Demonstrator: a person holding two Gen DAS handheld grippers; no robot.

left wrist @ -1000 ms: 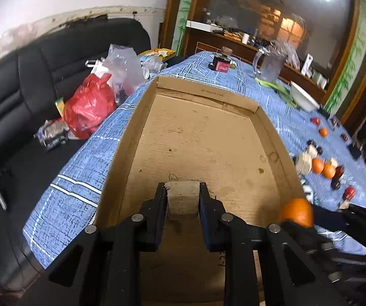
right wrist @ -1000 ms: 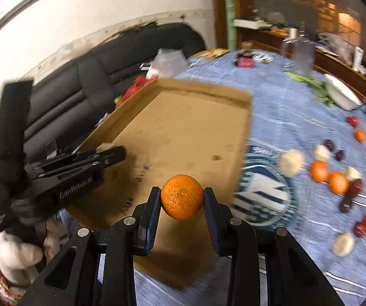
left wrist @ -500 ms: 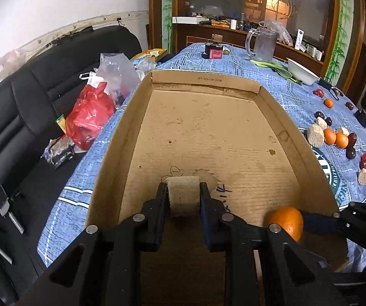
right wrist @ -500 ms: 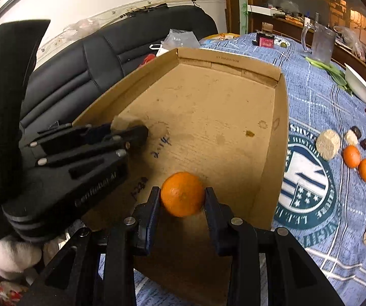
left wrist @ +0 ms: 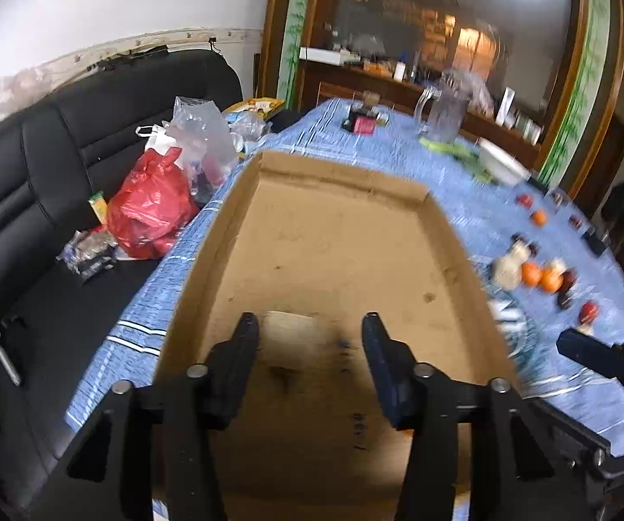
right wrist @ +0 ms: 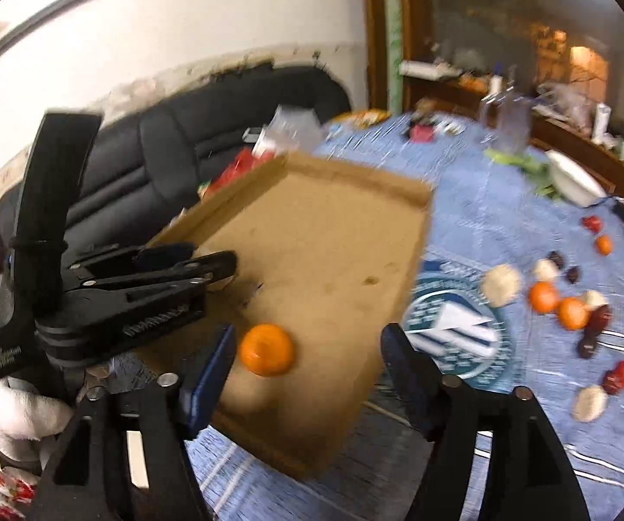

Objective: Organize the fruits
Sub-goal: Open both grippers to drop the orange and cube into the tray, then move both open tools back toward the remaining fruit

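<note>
A shallow cardboard tray (right wrist: 333, 234) lies on a blue-clothed tabletop (right wrist: 507, 225) and serves as the landmark; both claws hover over its near end. The right claw (right wrist: 307, 356) is opening, its jaws spread wide; an orange (right wrist: 267, 349) sits on the tray floor between them, close to the left jaw, with no pad pressing on it. The left claw (left wrist: 309, 338) is opening too, its jaws apart and pinching nothing; a pale, flat-topped piece (left wrist: 288, 325) rests on the tray floor just beyond them — blurred, so what it is stays unclear. To the right of the tray, loose fruit (right wrist: 563, 304) is scattered over the cloth: oranges, dark red pieces and pale round ones. The step in hand looks like a release — two items dropped into the tray; the next move probably calls for lifting both claws clear without nudging the orange, then reaching right of the tray for more fruit.
</note>
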